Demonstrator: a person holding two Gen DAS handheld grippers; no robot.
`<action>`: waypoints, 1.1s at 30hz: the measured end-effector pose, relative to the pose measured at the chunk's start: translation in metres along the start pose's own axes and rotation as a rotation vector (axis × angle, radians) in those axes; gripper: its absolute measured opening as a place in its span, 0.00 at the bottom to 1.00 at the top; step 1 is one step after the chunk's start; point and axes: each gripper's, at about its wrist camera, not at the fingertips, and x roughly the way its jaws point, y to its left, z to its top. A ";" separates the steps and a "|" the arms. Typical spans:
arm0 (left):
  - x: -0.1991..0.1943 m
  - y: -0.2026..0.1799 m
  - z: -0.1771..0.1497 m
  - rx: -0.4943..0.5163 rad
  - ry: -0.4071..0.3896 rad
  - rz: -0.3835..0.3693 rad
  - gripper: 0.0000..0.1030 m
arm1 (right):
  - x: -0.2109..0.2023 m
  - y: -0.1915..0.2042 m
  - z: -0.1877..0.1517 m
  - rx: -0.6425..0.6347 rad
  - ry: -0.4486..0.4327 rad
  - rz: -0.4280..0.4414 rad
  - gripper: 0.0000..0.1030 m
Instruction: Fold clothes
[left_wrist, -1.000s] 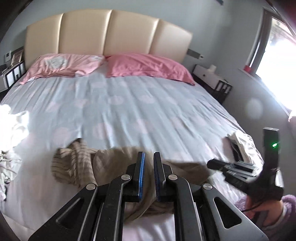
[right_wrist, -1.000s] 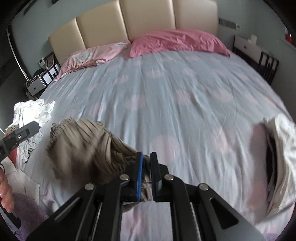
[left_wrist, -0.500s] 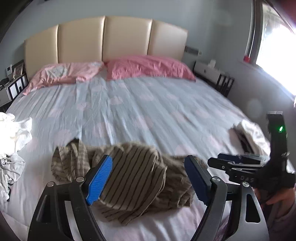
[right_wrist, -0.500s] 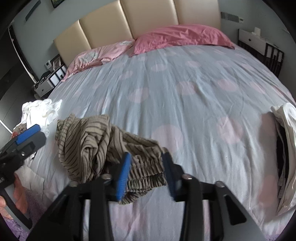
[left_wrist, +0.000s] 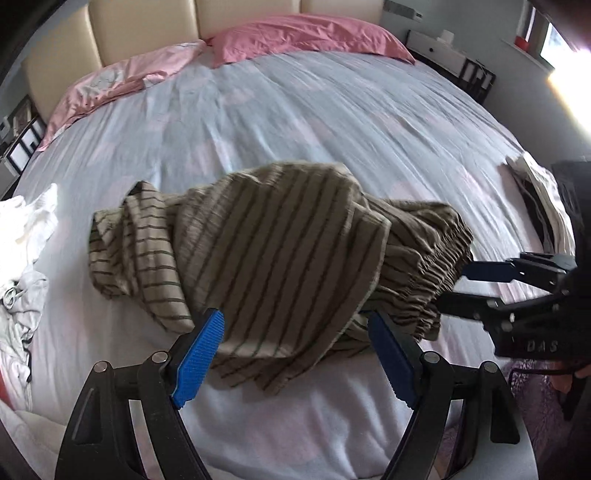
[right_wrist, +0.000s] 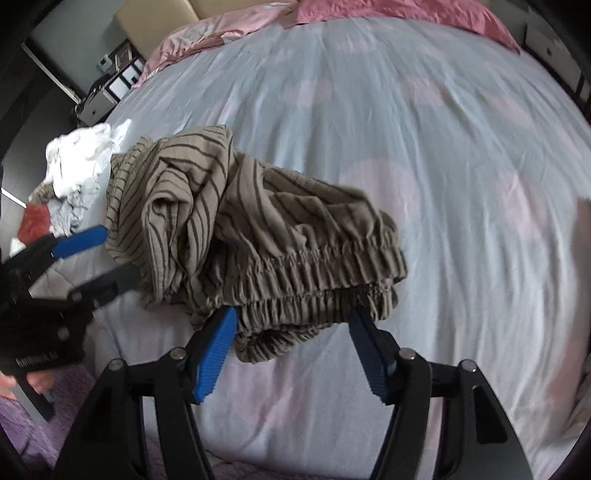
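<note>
Moved in closer to the striped trousers (left_wrist: 280, 258) since half a second earlier, with both cameras tipped lower toward the bed (left_wrist: 332, 122). Left gripper (left_wrist: 295, 354) spread wide, grasping nothing, its blue fingers (left_wrist: 197, 356) flanking the near edge of the crumpled cloth. Right gripper (right_wrist: 291, 354) likewise released, fingers (right_wrist: 214, 354) straddling the gathered elastic waistband just ahead of them. Trousers lying bunched on the bed sheet, directly beyond both sets of fingers, one end twisted into a heap off to the left. Folds underneath hidden; legs and hems impossible to sort out in the tangle. Whether any fingertip actually touched the fabric: cannot tell. Far sheet smeared by motion blur. White clothes (right_wrist: 81, 158) piled left of the fingers, partly cut off at the frame edge. Another folded pile (left_wrist: 543, 206) to the right, half hidden behind the right gripper's body. Pink pillows (left_wrist: 306, 33) far beyond.
</note>
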 end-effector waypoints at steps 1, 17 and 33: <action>0.004 -0.001 0.000 0.004 0.015 -0.003 0.79 | 0.002 -0.002 0.001 0.010 -0.001 -0.001 0.35; 0.009 0.007 0.002 -0.051 0.023 0.027 0.79 | -0.022 -0.010 0.040 0.009 -0.170 -0.050 0.05; -0.019 0.011 -0.004 -0.106 -0.056 0.057 0.79 | 0.007 0.022 0.006 -0.028 -0.001 0.092 0.43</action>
